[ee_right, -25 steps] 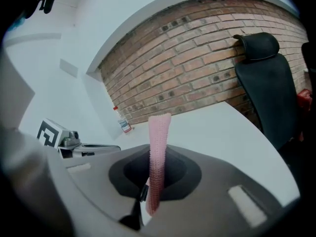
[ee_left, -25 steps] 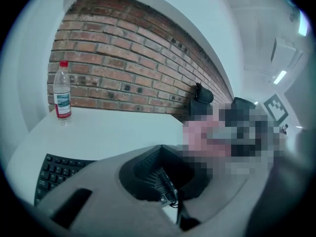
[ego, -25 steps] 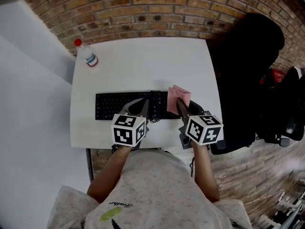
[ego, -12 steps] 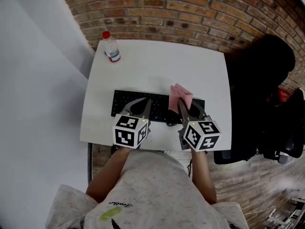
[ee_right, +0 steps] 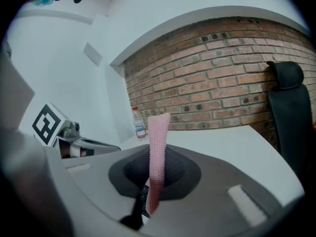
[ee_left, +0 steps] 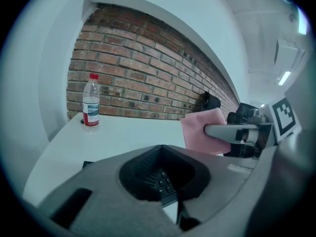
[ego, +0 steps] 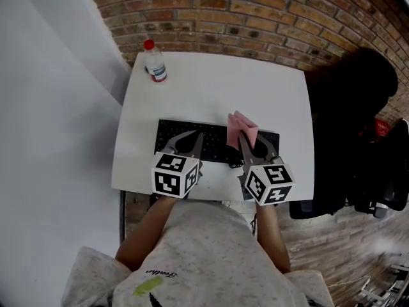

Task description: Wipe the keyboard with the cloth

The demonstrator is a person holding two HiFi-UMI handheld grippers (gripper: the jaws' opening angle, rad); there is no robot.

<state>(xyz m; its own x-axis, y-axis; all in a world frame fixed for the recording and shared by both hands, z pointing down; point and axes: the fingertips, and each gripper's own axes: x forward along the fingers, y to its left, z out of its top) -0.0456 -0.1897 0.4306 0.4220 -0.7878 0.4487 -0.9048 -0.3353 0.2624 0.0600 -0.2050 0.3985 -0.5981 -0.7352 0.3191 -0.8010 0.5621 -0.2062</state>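
White table (ego: 223,88): right tongs (ego: 242,139) pinch pink cloth (ego: 243,127) above keyboard (ego: 214,137); left tongs (ego: 194,137) closed, empty.

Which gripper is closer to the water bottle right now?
Left. The left gripper is over the keyboard's left half, nearer the water bottle at the table's far-left corner. The right gripper, pinching the cloth, is over the keyboard's right half, farther away.

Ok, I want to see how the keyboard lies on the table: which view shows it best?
The head view: the keyboard shows nearly end to end across the table. Each gripper view catches only a few keys low between its own jaws.
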